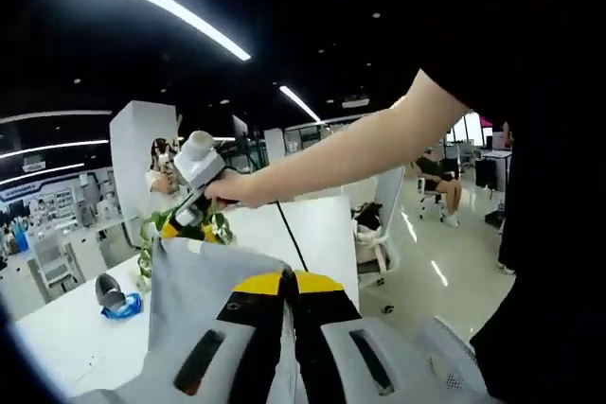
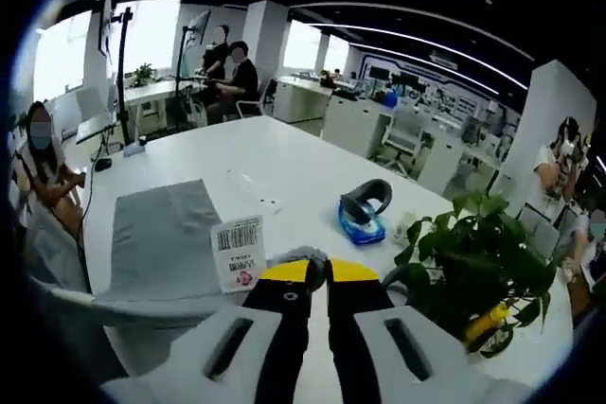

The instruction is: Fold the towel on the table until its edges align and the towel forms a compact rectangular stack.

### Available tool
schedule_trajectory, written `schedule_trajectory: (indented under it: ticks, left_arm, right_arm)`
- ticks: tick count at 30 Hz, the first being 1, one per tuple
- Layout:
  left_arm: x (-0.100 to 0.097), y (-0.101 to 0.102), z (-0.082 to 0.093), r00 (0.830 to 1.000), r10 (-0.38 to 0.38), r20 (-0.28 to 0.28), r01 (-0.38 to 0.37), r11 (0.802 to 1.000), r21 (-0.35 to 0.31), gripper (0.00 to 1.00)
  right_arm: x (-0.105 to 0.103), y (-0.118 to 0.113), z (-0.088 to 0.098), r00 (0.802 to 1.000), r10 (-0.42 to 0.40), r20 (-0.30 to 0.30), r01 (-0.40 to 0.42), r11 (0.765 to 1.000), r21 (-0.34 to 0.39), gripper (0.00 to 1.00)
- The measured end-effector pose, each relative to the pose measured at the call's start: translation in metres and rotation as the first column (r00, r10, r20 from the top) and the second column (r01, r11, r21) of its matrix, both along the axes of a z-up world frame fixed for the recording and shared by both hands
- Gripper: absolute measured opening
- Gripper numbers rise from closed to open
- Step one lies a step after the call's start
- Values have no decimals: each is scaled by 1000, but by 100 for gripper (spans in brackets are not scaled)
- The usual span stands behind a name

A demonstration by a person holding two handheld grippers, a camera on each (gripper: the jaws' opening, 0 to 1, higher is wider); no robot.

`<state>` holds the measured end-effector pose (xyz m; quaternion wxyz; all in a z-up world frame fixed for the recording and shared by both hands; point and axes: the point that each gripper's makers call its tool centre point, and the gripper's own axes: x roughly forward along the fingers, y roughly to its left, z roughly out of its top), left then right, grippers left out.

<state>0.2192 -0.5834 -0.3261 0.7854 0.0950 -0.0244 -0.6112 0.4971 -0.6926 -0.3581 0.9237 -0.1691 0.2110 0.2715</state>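
Observation:
A grey towel [image 2: 161, 234] lies partly spread on the white table [image 2: 284, 163]. Its near edge rises to my right gripper [image 2: 308, 273], which is shut on it beside a white barcode label [image 2: 237, 253]. In the left gripper view the towel [image 1: 204, 286] hangs lifted as a sheet between both grippers. My left gripper [image 1: 287, 283] is shut on its near edge. The right gripper [image 1: 175, 227], held by a person's hand, pinches the far corner up at the left, in front of a plant.
A blue and black goggle-like item [image 2: 363, 210] rests on the table, also seen as the goggle-like item [image 1: 118, 298]. A leafy green plant [image 2: 473, 253] stands at the table's right end. A person [image 2: 47, 177] sits by the table's left edge. An office chair [image 1: 374, 234] stands beyond the table.

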Motion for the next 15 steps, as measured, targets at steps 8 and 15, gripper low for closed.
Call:
schedule_trajectory:
  ticks: [8, 15]
  left_arm:
    - [-12, -7, 54, 997, -46, -64, 34, 982, -183, 2]
    - [-6, 20, 64, 999, 10, -44, -20, 973, -231, 2]
  right_arm:
    - [-11, 8, 54, 996, 32, 85, -38, 997, 72, 3]
    - [-12, 29, 61, 993, 63, 97, -74, 991, 116, 3]
